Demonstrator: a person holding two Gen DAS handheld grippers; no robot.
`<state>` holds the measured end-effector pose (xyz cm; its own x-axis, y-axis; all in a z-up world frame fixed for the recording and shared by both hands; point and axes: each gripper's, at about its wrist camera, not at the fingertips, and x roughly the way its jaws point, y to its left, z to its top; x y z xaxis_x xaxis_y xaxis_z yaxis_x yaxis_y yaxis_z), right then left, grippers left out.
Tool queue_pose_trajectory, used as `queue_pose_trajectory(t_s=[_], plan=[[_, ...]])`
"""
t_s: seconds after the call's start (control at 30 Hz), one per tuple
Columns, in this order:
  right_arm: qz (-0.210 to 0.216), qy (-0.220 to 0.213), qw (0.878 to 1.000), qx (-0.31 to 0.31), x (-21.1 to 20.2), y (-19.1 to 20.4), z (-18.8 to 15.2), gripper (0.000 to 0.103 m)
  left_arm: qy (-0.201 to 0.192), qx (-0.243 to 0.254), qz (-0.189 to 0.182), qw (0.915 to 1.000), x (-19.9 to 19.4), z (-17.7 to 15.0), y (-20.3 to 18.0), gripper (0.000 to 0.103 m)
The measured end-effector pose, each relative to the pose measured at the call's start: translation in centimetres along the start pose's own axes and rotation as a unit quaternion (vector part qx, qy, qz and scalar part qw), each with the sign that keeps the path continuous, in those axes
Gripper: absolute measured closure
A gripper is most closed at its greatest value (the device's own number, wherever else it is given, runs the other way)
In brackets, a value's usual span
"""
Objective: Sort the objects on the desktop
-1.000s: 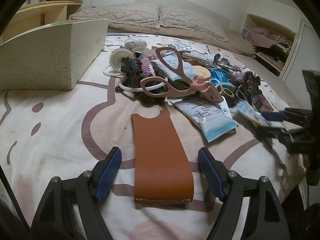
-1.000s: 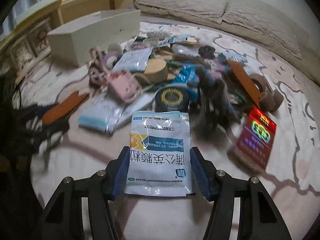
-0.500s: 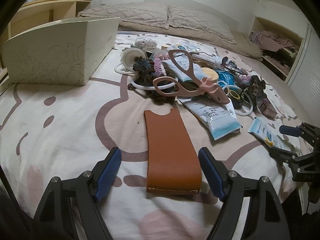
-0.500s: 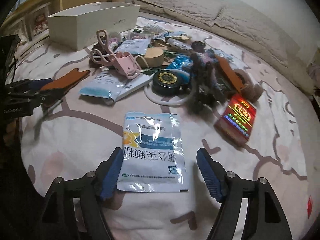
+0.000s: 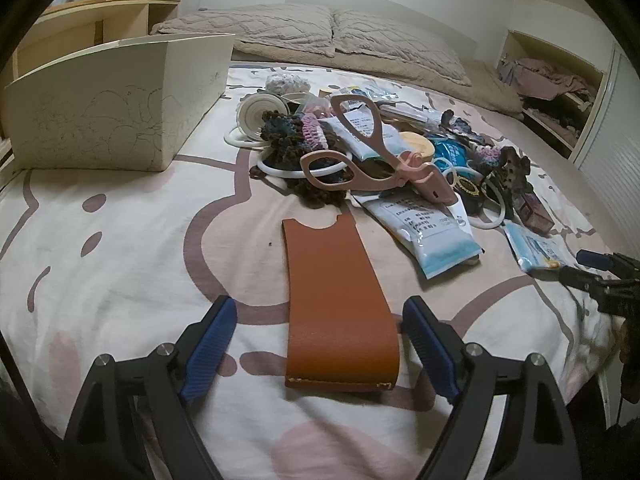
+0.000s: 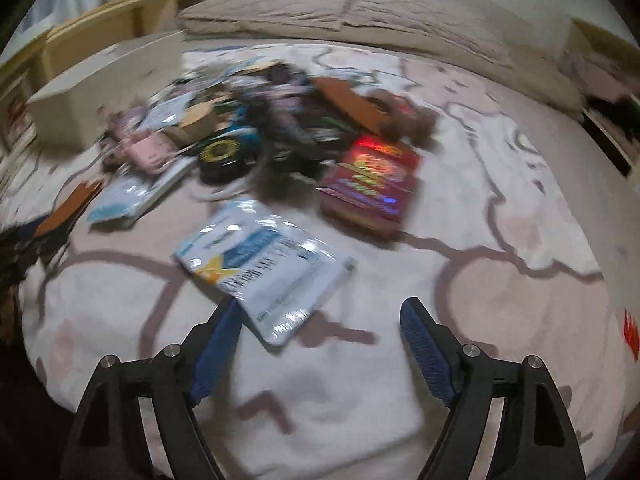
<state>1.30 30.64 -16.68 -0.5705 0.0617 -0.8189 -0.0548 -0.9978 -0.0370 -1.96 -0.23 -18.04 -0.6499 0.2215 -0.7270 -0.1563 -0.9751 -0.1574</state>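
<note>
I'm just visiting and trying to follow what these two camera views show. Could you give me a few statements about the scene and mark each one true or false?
1. The brown leather sleeve lies flat on the bedspread between the left gripper fingers. True.
2. The left gripper is clamped shut on the sleeve. False: its jaws stand open, clear of the sleeve on both sides.
3. The pink scissors rest on top of the pile. True.
4. The right gripper grips the white-and-blue packet. False: its jaws have just been opening, and the packet lies loose on the bedspread, off towards the left finger.
5. The cream box lies among the pile. False: it stands apart, left of it.
</note>
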Motion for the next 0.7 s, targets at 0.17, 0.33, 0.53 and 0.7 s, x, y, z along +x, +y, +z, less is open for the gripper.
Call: queue_pose_trajectory(t_s=[0.17,0.33,0.53,0.7], plan=[[-0.003,-0.004,0.999,0.034,-0.3,-1.5,0.0,0.021,-0.002,-0.005,0.005,1.0,0.5,0.9,0.0,0.017],[0.003,-0.011,0.999,0.052,-0.9,-1.7,-0.1,0.021,0.003,-0.011,0.011,0.9999,1.2,1.7,-0.1,0.017],[0.019,-0.02,0.998,0.049,-1.2,-0.1,0.5,0.02,0.008,0.005,0.031,0.9995,1.8,2.0,-0.8,0.02],[0.024,-0.027,0.999,0.03,-0.5,2.2,1.2,0.008,0.003,0.016,0.048,0.9987,1.8,1.6,-1.3,0.024]])
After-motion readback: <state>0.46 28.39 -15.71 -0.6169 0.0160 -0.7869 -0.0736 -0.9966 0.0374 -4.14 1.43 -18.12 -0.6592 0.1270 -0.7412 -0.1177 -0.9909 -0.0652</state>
